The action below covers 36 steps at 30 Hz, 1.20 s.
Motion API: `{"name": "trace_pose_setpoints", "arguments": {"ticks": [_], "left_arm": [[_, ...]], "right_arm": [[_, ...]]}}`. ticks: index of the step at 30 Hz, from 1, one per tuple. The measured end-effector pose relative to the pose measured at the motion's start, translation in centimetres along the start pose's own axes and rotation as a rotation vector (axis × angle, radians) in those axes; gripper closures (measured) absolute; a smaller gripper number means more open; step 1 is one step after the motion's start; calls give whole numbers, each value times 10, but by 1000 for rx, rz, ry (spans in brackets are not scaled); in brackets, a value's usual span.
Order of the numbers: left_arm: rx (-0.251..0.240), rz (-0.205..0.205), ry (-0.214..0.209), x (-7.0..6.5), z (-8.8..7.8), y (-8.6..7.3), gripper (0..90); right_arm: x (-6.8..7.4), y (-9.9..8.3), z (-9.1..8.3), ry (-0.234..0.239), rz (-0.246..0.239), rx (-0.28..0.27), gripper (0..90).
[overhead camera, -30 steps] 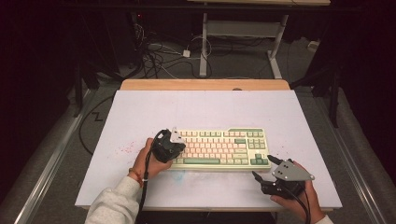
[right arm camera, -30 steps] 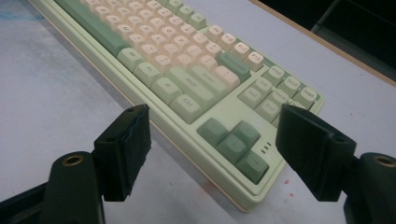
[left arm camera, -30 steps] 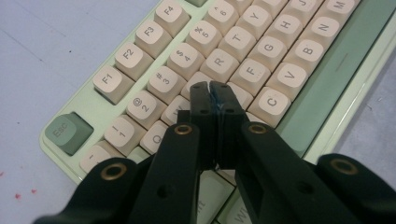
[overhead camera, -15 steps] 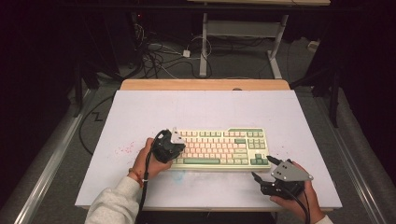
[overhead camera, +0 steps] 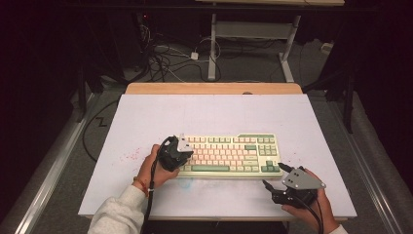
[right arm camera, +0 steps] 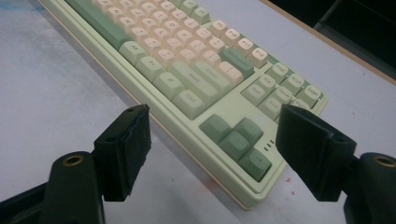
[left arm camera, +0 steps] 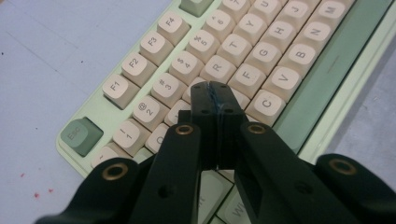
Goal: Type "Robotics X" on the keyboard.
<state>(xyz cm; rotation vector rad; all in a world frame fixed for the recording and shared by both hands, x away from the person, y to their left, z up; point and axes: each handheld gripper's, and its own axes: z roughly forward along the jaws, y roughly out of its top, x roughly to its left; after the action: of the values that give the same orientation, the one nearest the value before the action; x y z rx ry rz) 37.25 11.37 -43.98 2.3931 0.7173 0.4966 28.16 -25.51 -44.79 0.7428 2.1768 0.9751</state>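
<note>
At the left of the high view we see a person's left hand (overhead camera: 152,168), in a pale knit sleeve (overhead camera: 117,214) with an orange band at the wrist, holding the left black two-jaw gripper (overhead camera: 184,155) over the left end of the keyboard. In the left gripper view its jaws are pressed flat together with nothing between them, the closed tips resting on or just above the cream letter keys beside the D and F caps; we cannot tell whether they actually touch a key.

The pale green keyboard with cream and sage-green keycaps (overhead camera: 229,155) lies flat near the front middle of the white-topped table (overhead camera: 214,114), long side parallel to the near edge. Its green Esc key (left arm camera: 80,135) sits at the far left corner of the board, and faint red specks (overhead camera: 130,157) mark the table surface just left of it.

Further right, the right black two-jaw gripper (overhead camera: 273,176), topped by a grey three-cornered plate, is held in the person's right hand (overhead camera: 311,207) near the table's front edge, just off the keyboard's right front corner. In the right gripper view its jaws stand wide apart, empty, framing the green arrow keys (right arm camera: 236,140) without touching the board
</note>
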Motion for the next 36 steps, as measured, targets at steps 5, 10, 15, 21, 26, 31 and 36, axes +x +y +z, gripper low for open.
{"name": "trace_pose_setpoints", "arguments": {"ticks": [5, 10, 15, 21, 26, 31, 36], "left_arm": [[-30, 5, 10, -3, -8, 1, 867], [-46, 13, 4, -6, -13, 2, 867], [-45, 20, -13, -8, -14, 2, 863], [-45, 41, -24, -12, -16, 4, 859], [-44, 63, -42, -19, -17, 5, 864], [-63, 74, -46, -25, -19, 5, 873], [-58, 89, -60, -31, -18, 5, 874]], "right_arm": [[0, 0, 0, 8, -5, 0, 266], [0, 0, -1, 8, -4, -3, 266], [1, 0, -1, 9, -6, -3, 266], [0, 0, -1, 10, -6, -2, 265], [1, 0, -1, 10, -6, -1, 265], [1, 0, -1, 10, -5, 0, 265], [0, 0, -1, 10, -6, 0, 265]]}}
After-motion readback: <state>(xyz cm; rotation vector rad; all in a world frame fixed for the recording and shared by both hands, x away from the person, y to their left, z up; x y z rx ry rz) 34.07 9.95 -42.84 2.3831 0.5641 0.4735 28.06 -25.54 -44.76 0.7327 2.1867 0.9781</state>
